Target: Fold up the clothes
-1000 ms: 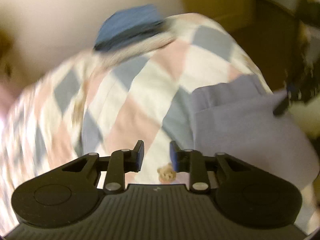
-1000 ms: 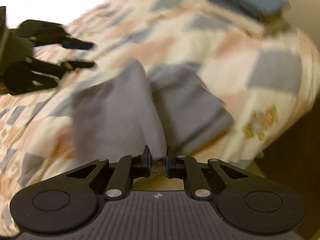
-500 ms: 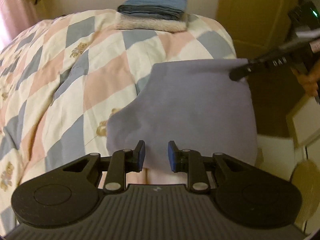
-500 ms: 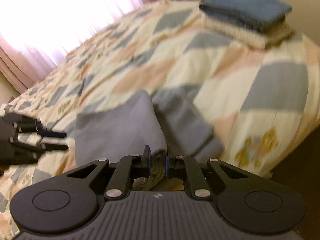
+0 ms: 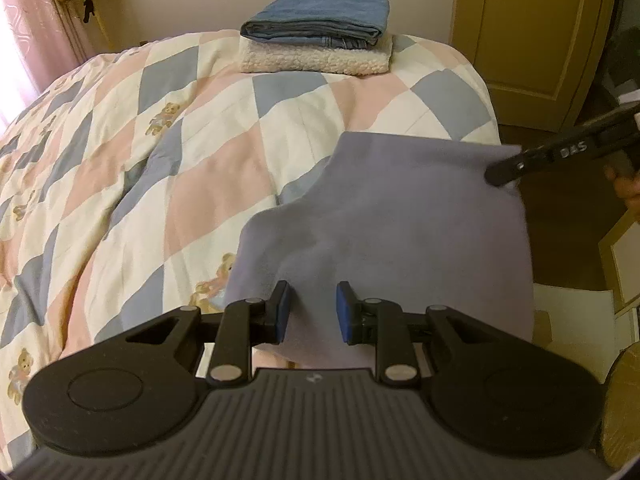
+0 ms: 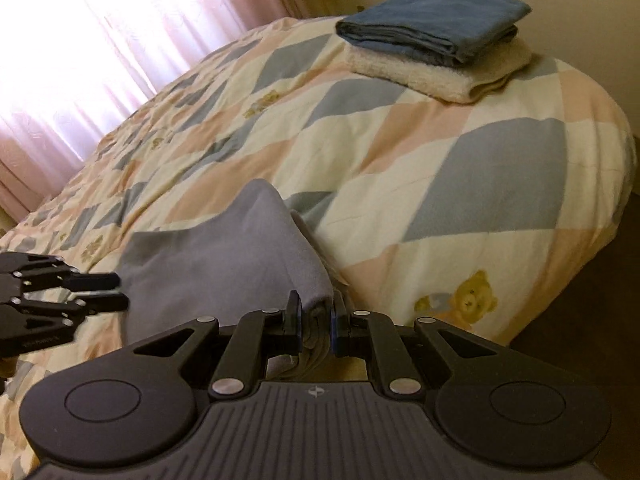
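**Grey garment on quilt corner: right grip on, left jaws apart**

The grey garment [image 5: 400, 224] lies on the near corner of the bed, on a patchwork quilt [image 5: 168, 168] of cream, pink and blue-grey diamonds printed with small teddy bears. In the left wrist view it spreads as a broad, mostly smooth panel; its near edge hangs toward the camera over the side of the bed.

The right gripper [image 6: 315, 322] has its jaws clamped on a bunched, folded edge of the garment; layered cloth fills the narrow gap between the blue pads. From that grip the fabric rises in a ridge and slopes away to the left. In the left wrist view the same gripper [image 5: 504, 174] enters from the right, its tip at the garment's far right corner, with part of a hand [image 5: 628, 190] behind it.

The left gripper [image 5: 310, 312] has its jaws apart. Grey cloth shows in the gap between the pads; whether the pads touch it cannot be told. In the right wrist view it [image 6: 116, 290] sits at the garment's left edge.

At the far end of the bed, well apart from the garment, folded blue jeans [image 5: 320, 16] rest on top of a folded cream fleece [image 5: 316, 58]. A pink curtain [image 6: 80, 52] is lit behind the bed. A yellowish door [image 5: 532, 36] stands to the right.
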`<state>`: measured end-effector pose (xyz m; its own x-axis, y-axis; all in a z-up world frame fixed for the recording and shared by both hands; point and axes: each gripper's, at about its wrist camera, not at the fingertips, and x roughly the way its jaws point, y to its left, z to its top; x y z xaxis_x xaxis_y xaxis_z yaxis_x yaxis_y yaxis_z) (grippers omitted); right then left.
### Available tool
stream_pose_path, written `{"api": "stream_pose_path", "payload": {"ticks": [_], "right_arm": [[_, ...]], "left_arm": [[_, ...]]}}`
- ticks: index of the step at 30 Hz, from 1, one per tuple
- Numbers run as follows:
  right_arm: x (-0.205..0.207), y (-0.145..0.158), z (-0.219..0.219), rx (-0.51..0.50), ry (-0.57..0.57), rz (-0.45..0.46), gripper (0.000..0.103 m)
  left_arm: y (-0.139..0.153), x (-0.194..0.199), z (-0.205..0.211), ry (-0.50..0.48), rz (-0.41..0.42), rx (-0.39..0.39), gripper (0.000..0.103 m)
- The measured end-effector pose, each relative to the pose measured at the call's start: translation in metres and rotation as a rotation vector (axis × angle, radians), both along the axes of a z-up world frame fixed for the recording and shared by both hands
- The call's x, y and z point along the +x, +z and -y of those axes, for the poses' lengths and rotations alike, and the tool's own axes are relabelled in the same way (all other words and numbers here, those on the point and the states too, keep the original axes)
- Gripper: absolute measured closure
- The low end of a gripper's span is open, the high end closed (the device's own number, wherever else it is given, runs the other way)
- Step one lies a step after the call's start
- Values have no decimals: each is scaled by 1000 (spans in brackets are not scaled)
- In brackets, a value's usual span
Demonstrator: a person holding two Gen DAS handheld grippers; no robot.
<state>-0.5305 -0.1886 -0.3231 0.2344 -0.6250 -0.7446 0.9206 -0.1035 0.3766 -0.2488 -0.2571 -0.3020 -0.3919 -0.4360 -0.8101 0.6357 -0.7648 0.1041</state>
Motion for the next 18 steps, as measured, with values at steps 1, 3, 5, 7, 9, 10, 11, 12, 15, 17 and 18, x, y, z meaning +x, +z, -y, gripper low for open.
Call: {"api": "stream_pose_path", "payload": {"ticks": [1,3,5,7,9,10,11,12,15,17,18], "right_arm": [[-3,-4,-1,11,-15,12,92],[-8,-16,4,37,-33,38,91],[-9,-25,12,70,-36,55,84],[-9,-18,13,72,-77,5,52],[-4,-5,9,47,-114,-80,49],[2,6,5,14,-122,-144,49],[8,16,0,-19,-131,-209,51],[18,27,-4,-64,-106,-256,58],[47,34,-1,-103,44,-262,78],[62,17,10,-71,115,-305,88],[64,5,16,-41,121,-323,89]], "left_arm": [[-3,-2,1,0,10,2,82],[-15,-8,4,10,73,12,82],[-19,-8,5,30,106,25,82],[-9,-3,3,50,102,26,82],[5,-1,1,58,65,14,82],[11,-1,1,57,41,8,82],[17,-1,0,56,17,3,82],[21,-2,1,54,-3,-4,82],[3,-13,13,51,-8,-41,82],[-20,-18,31,72,6,-3,83],[-32,-19,41,84,15,25,83]]}}
